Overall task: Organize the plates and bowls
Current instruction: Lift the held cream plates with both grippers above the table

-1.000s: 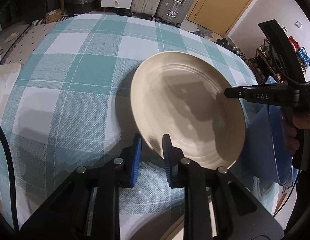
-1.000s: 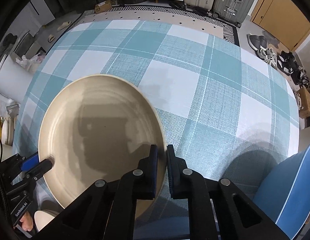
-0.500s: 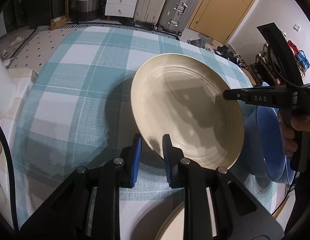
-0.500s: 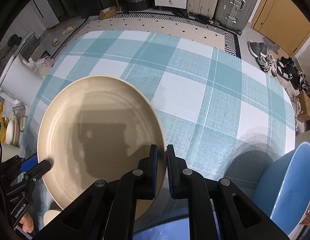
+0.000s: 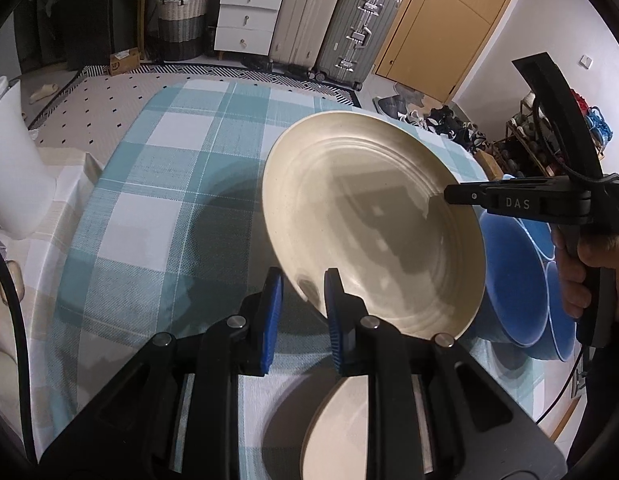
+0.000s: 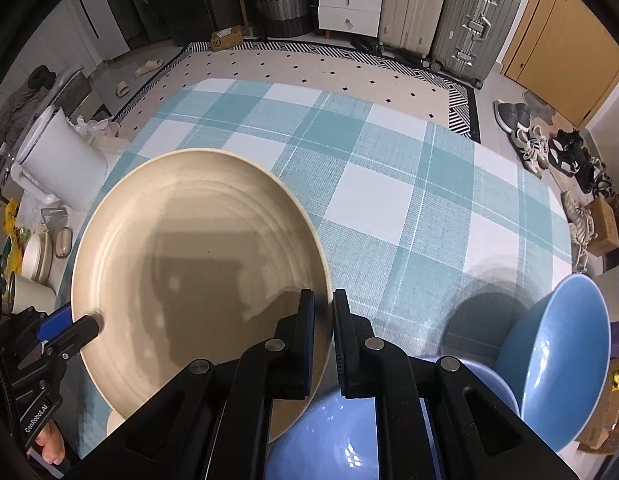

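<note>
A large cream plate (image 5: 373,232) hangs tilted above the teal checked tablecloth (image 5: 157,184), carried from both sides. My left gripper (image 5: 303,280) is shut on its near rim. My right gripper (image 6: 323,300) is shut on the opposite rim, and its tip (image 5: 449,196) shows at the plate's right edge in the left wrist view. The right wrist view has the plate (image 6: 197,264) at lower left, with the left gripper (image 6: 85,328) on its far-left rim. Blue bowls (image 5: 513,280) stand under the plate's right side. A second cream plate (image 5: 333,432) lies below my left gripper.
One blue bowl (image 6: 557,360) leans at the right and another (image 6: 329,440) sits under my right gripper. A white bin (image 6: 61,164) and cups (image 6: 33,256) stand past the table's left edge. Suitcases (image 5: 357,32), drawers and shoes line the far floor.
Both grippers have risen with the cream plate still gripped, so the table looks farther away. The second cream plate and the blue bowls have come into view beneath.
</note>
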The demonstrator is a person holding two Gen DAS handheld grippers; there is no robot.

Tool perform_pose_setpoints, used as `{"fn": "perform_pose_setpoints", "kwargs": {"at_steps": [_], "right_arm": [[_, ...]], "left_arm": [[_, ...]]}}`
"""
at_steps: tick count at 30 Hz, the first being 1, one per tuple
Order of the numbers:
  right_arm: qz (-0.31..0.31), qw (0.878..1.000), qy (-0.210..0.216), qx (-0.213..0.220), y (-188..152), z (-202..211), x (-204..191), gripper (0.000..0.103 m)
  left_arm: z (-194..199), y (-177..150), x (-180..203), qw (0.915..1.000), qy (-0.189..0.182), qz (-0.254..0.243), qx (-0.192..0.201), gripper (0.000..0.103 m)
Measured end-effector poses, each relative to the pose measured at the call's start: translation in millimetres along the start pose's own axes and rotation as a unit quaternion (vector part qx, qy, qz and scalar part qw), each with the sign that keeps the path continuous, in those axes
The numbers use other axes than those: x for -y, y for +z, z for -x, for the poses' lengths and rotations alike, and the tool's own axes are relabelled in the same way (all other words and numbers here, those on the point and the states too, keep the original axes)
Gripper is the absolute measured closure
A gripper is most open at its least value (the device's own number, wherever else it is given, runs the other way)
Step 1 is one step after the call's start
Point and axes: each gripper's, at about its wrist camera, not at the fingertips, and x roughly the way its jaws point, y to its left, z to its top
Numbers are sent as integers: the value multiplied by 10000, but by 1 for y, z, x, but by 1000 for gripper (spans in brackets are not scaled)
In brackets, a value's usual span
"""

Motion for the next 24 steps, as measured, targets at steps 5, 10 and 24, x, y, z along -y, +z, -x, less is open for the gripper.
{"fn": "perform_pose_setpoints", "kwargs": {"at_steps": [5, 10, 24], "right_arm": [[3, 10000, -4, 80, -6, 14, -5, 94], [26, 9999, 5, 126, -14, 27, -10, 94], [-57, 9996, -14, 279, -47, 59, -11, 94]], "left_arm": [[19, -6, 5, 10000, -15, -28, 80, 85], [34, -12, 9, 9999, -18, -61, 127, 85], [67, -33, 28, 9994, -110, -238, 216, 85]]}}
